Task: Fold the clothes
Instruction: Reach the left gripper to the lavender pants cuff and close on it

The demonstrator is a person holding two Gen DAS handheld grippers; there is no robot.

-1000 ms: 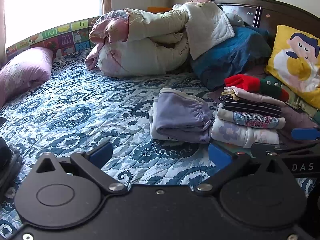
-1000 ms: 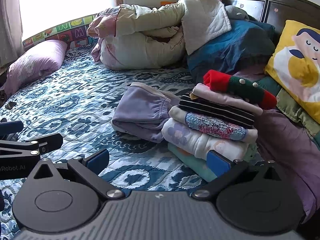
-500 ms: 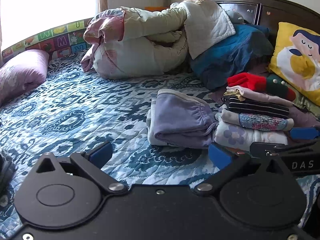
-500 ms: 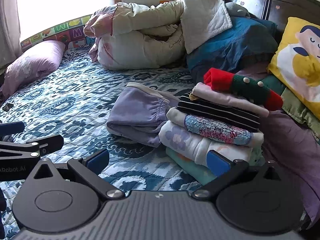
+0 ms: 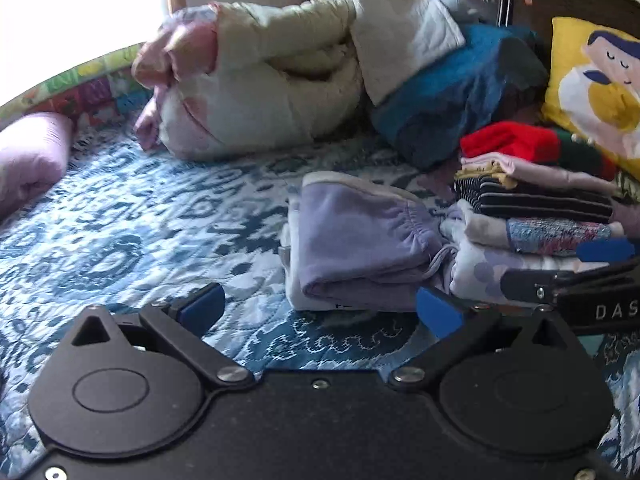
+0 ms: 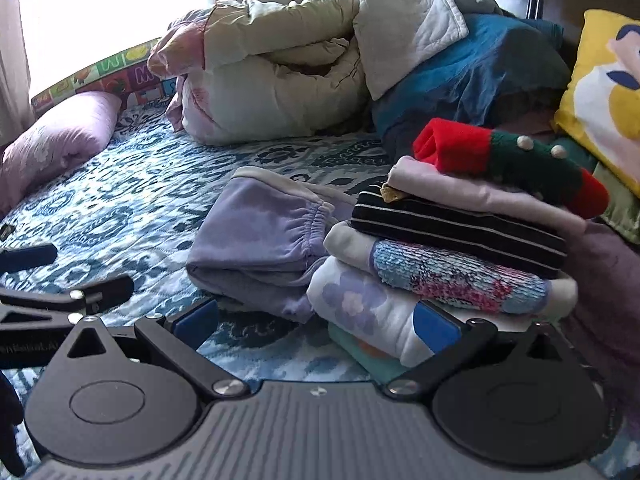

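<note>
The left tool (image 5: 320, 312) and right tool (image 6: 318, 326) both hover with jaws spread wide, gripping nothing. A folded lavender sweatpants bundle (image 6: 256, 240) lies on the blue patterned quilted bed (image 5: 120, 220), touching a stack of folded multicoloured garments (image 6: 452, 248) on its right, topped by a red-and-green knit piece (image 6: 500, 156).

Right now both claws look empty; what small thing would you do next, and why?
Probably ease both forward and close on the lilac pants, to lift them onto the stack. They lie folded on the bed beside that stack. The left gripper and right gripper both have jaws spread, holding nothing, and point at the clothes.
</note>
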